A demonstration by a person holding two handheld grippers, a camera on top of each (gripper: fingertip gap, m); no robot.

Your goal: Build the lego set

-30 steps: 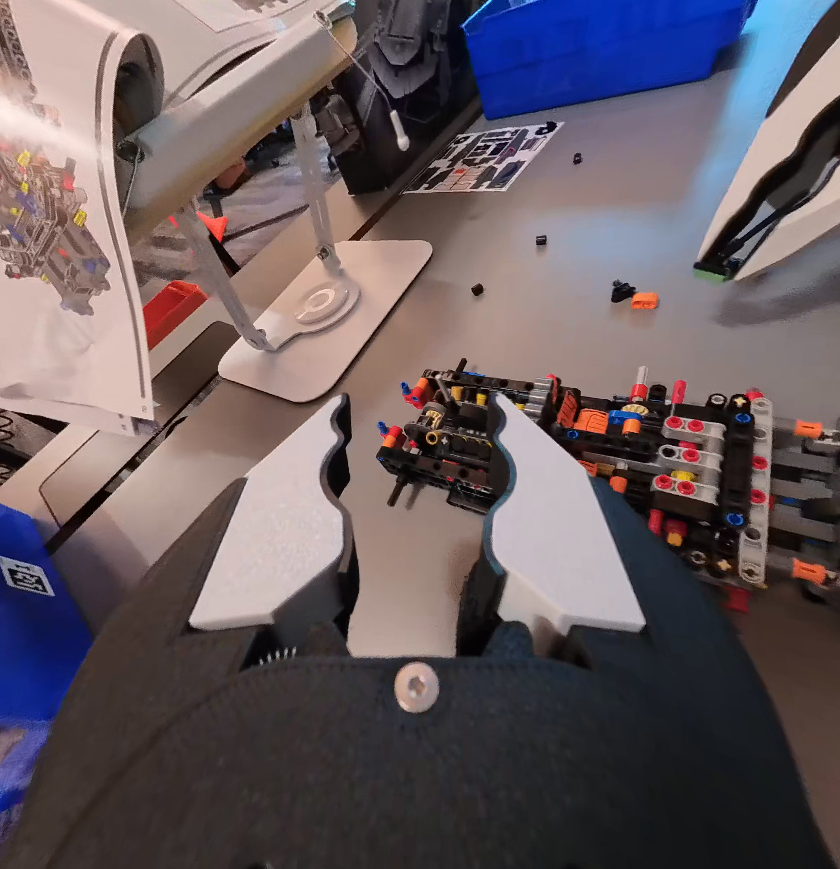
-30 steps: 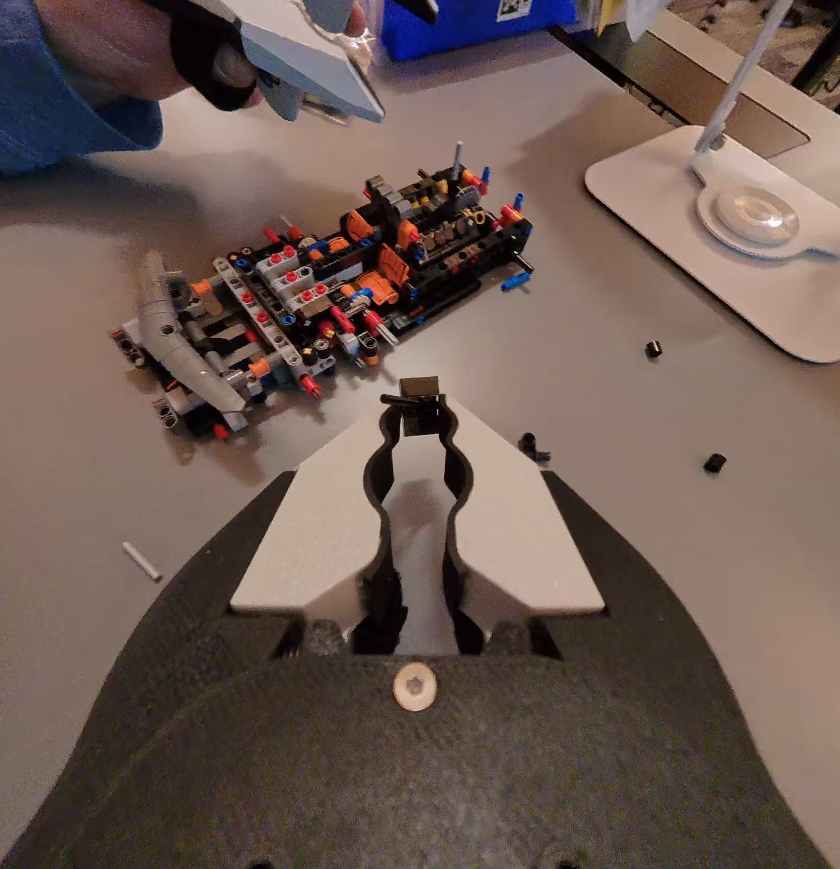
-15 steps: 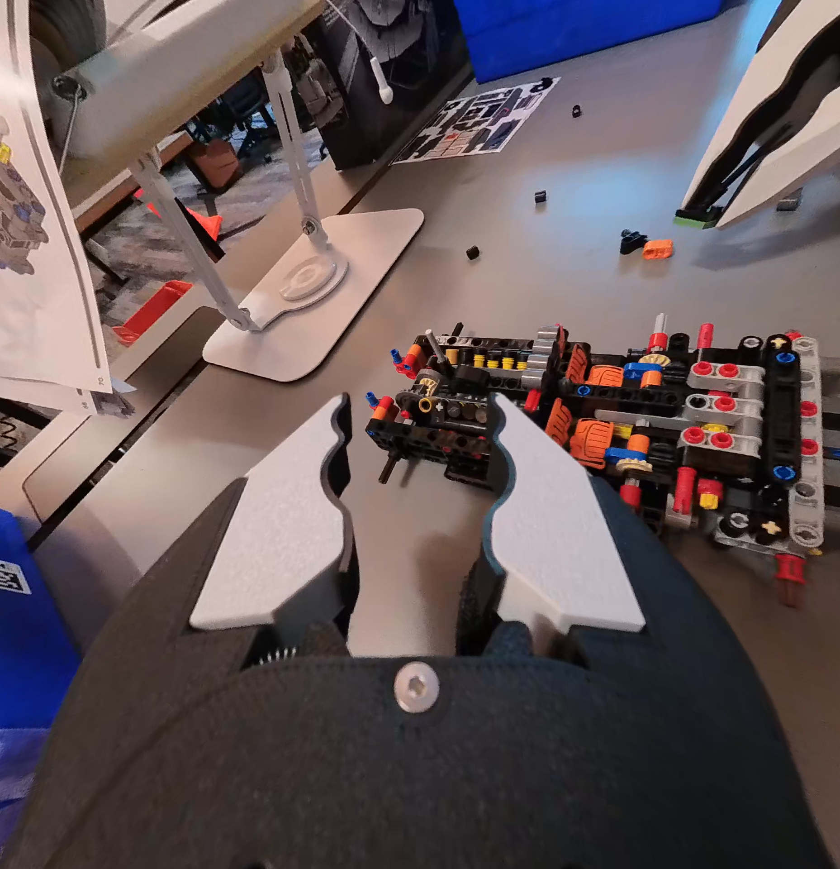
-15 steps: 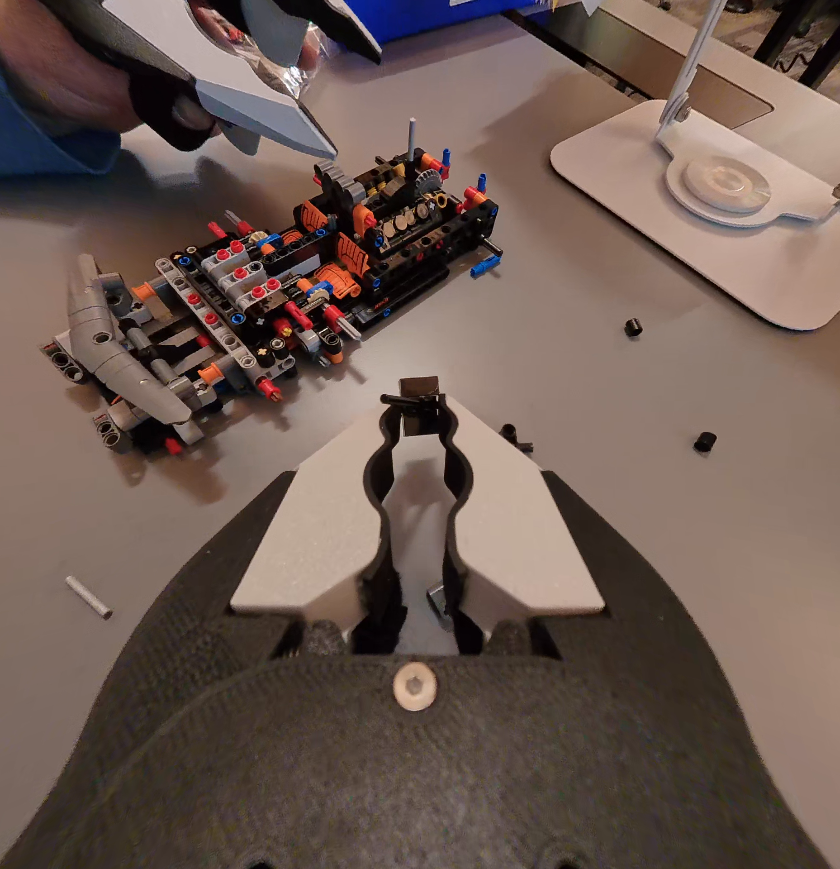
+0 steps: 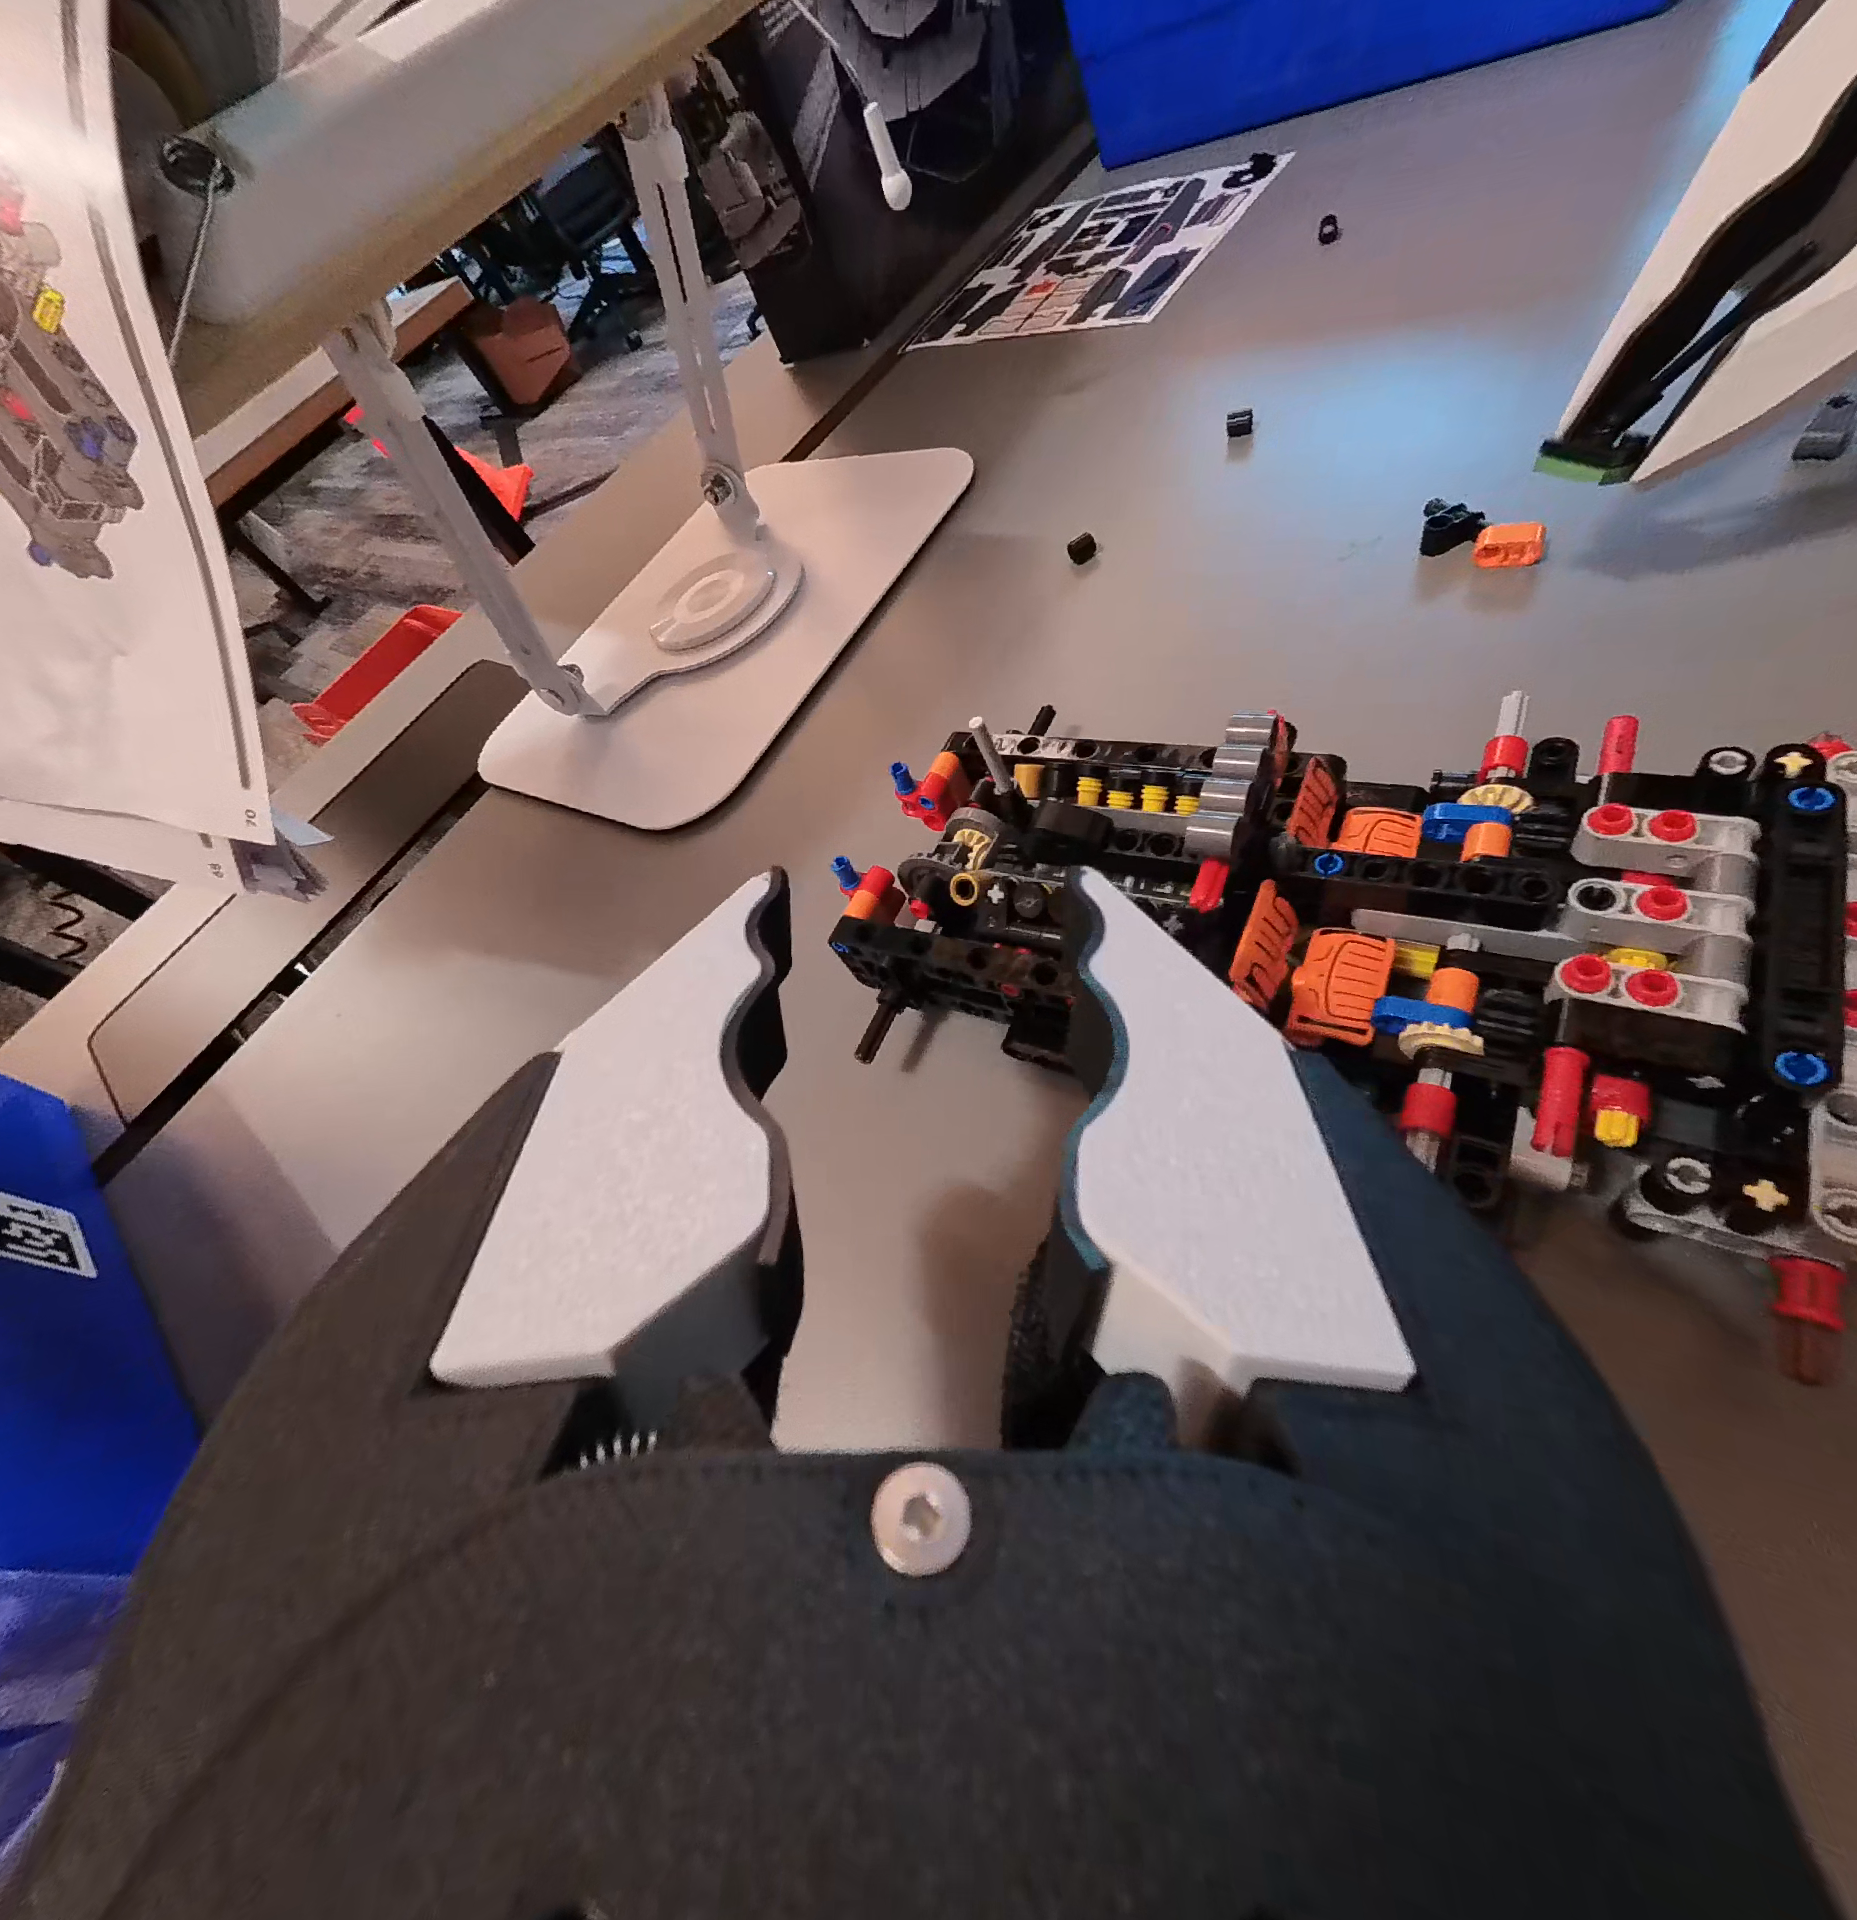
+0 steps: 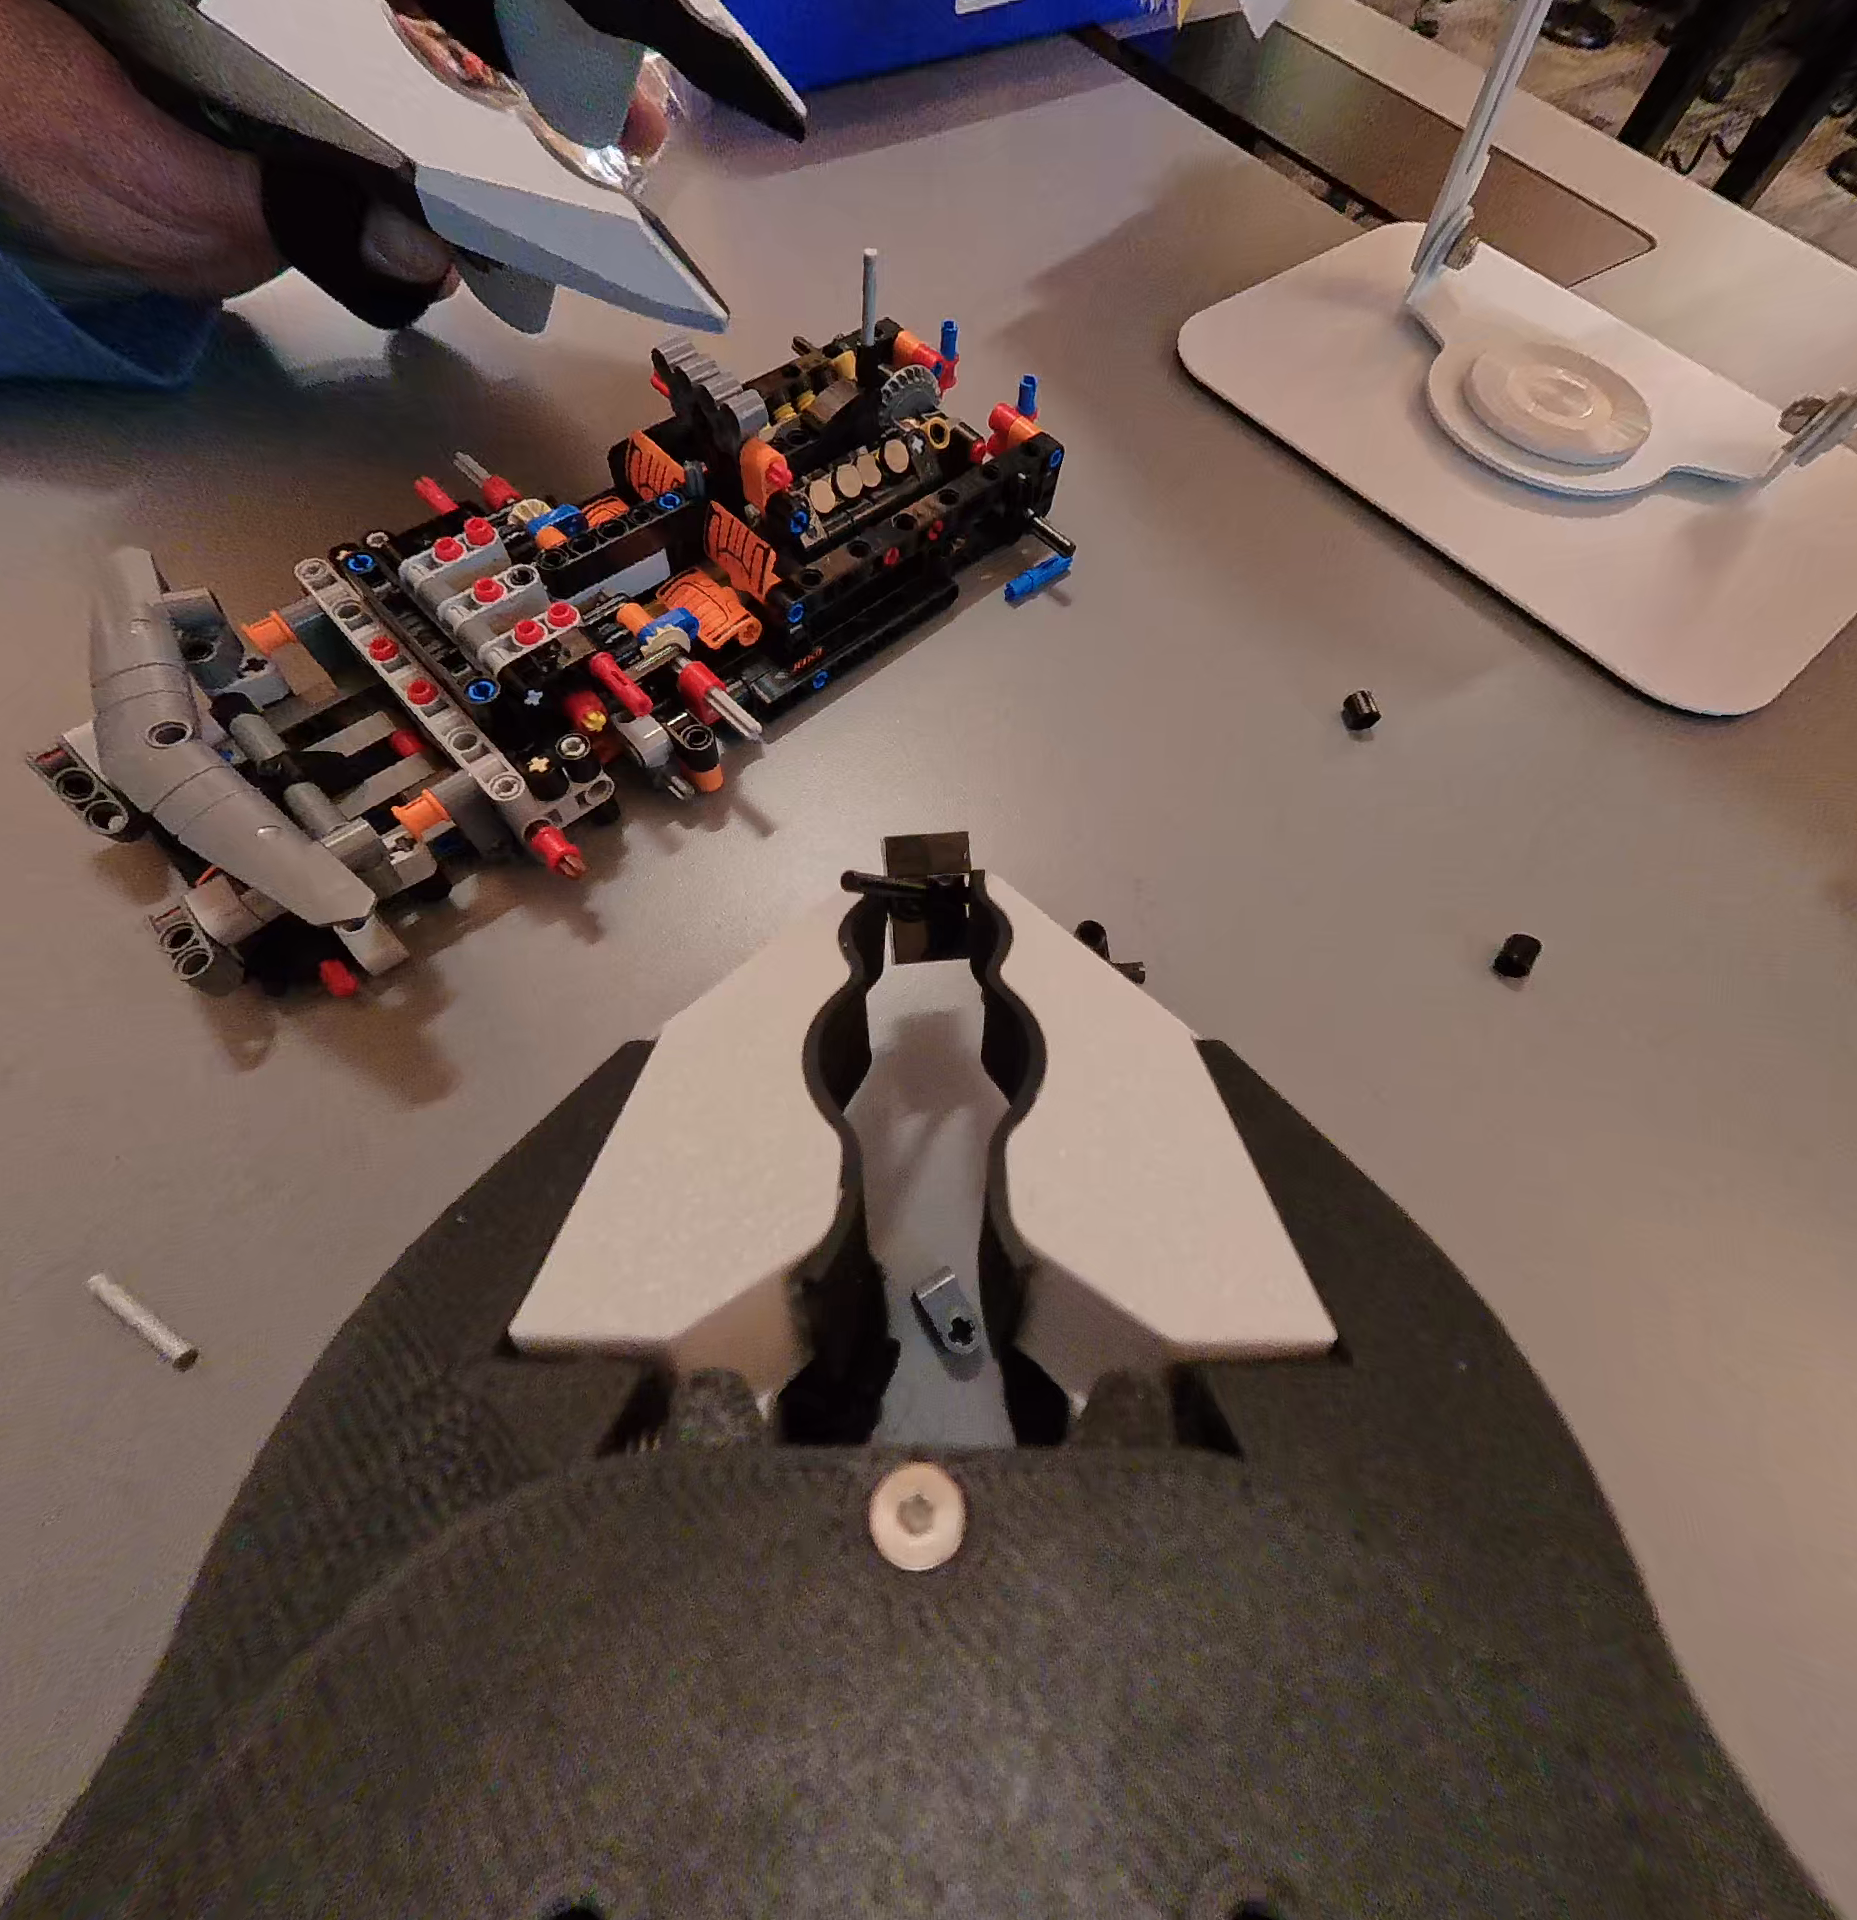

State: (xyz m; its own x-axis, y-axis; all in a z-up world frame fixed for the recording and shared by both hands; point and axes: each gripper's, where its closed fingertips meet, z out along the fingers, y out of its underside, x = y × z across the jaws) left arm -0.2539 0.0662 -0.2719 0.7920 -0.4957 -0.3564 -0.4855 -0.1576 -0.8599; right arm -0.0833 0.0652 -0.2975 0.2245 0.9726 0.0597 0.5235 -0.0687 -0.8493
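The half-built lego chassis point(image 5: 1423, 935), black with orange, red, grey and blue parts, lies on the grey table; it also shows in the right wrist view point(image 6: 591, 613). My left gripper point(image 5: 934, 914) is open, its fingertips either side of the chassis's near end, and it shows far off in the right wrist view point(image 6: 633, 260) above the chassis. My right gripper point(image 6: 929, 899) is shut on a small black lego piece point(image 6: 924, 894) above the table, short of the chassis. It shows in the left wrist view point(image 5: 1599, 457) at upper right.
A white stand base point(image 5: 737, 634) point(image 6: 1589, 457) holds the instruction pages point(image 5: 62, 416). Loose bits lie about: black pins point(image 6: 1360, 710) point(image 6: 1516, 954), an orange piece point(image 5: 1511, 542), a grey axle point(image 6: 139, 1320), a grey connector point(image 6: 950, 1325). A sticker sheet point(image 5: 1100, 270) and blue bins point(image 5: 1319, 62) sit beyond. Some 20 cm of space lies between my two pairs of fingers. The left gripper is farther from the grey connector point(image 6: 950, 1325), some 25 cm, than the right, some 8 cm.
My left gripper has moved in closer to the chassis end, still open. My right gripper has drifted a little back from the chassis, still holding the black piece.
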